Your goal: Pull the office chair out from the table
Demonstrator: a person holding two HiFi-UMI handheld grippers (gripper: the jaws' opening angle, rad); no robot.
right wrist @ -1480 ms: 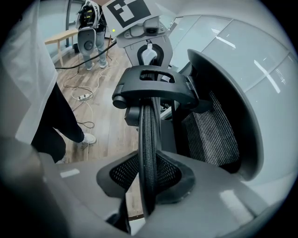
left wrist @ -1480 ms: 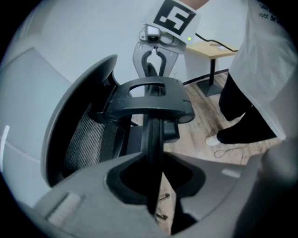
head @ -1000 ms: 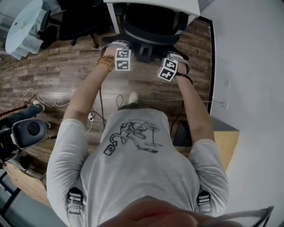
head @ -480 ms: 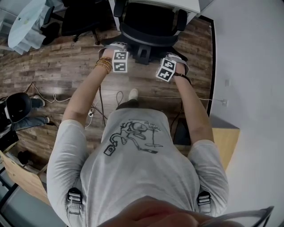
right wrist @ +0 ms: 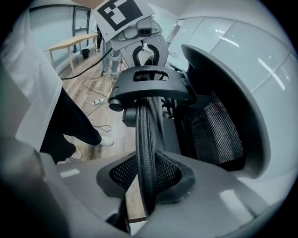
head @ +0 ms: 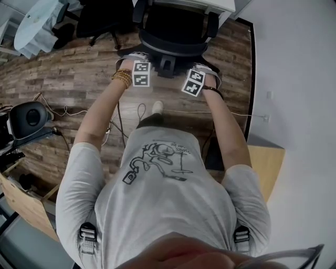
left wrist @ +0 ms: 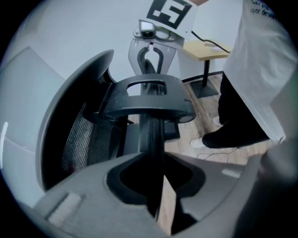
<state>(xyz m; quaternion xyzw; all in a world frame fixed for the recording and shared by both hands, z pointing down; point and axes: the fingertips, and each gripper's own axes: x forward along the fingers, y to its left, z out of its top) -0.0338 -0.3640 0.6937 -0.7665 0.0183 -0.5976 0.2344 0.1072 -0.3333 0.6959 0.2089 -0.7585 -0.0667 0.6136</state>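
Since 1 second ago the office chair (head: pixel 173 29) has rolled further out from under the table (head: pixel 223 5). Now the left gripper (left wrist: pixel 153 190) and the right gripper (right wrist: pixel 145 186) each clamp the rim of its backrest (right wrist: pixel 142 139). The seat front is near the table edge, so I judge some pulling is left.

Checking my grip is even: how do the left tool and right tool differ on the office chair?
The left tool grips the office chair's backrest edge left of its centre bracket; the right tool grips right of it. In the head view the left tool's cube sits square, the right tool's cube tilted. Both are shut on that edge.
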